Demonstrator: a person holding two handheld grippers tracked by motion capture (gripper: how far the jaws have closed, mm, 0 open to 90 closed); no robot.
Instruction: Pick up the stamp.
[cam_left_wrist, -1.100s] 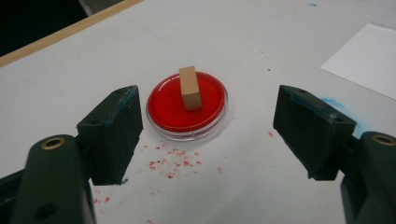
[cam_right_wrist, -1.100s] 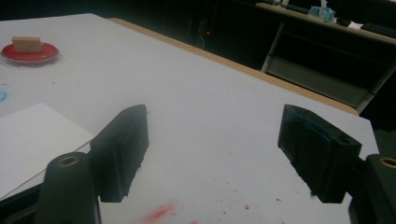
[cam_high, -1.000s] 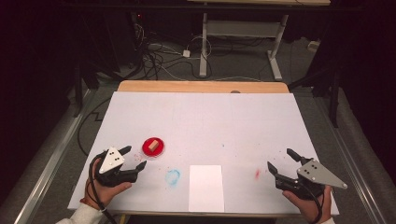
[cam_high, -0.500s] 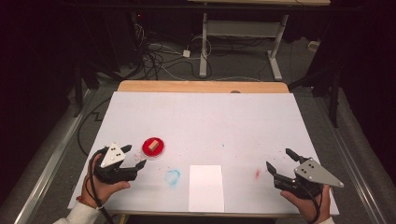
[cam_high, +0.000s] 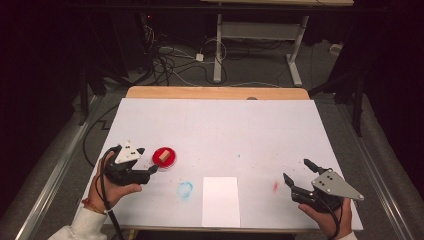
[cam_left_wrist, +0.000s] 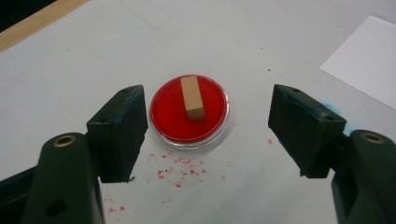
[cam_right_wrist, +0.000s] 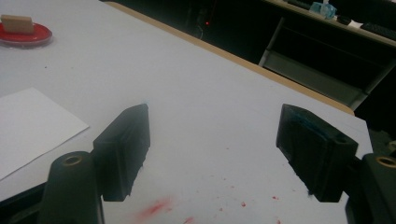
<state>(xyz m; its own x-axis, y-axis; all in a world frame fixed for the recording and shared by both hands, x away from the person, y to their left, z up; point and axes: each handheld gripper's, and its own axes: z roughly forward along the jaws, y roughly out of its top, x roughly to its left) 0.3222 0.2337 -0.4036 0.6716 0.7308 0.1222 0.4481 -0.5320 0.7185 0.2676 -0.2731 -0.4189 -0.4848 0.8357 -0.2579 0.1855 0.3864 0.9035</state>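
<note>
Aiming left gripper (cam_left_wrist: 205, 135), jaws wide and empty, at wooden block (cam_left_wrist: 192, 98) in red dish (cam_left_wrist: 189, 111), probably to grasp; right gripper (cam_right_wrist: 212, 154) parked open, empty.

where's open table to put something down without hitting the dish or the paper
The whole far half of the white table, beyond the red dish, is bare. So is the stretch between the paper sheet and the right tongs, bar a red smear. It is crowded by the left tongs.

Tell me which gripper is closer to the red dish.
The left gripper: its open jaws sit just short of the red dish, while the right gripper is far across the table.
</note>
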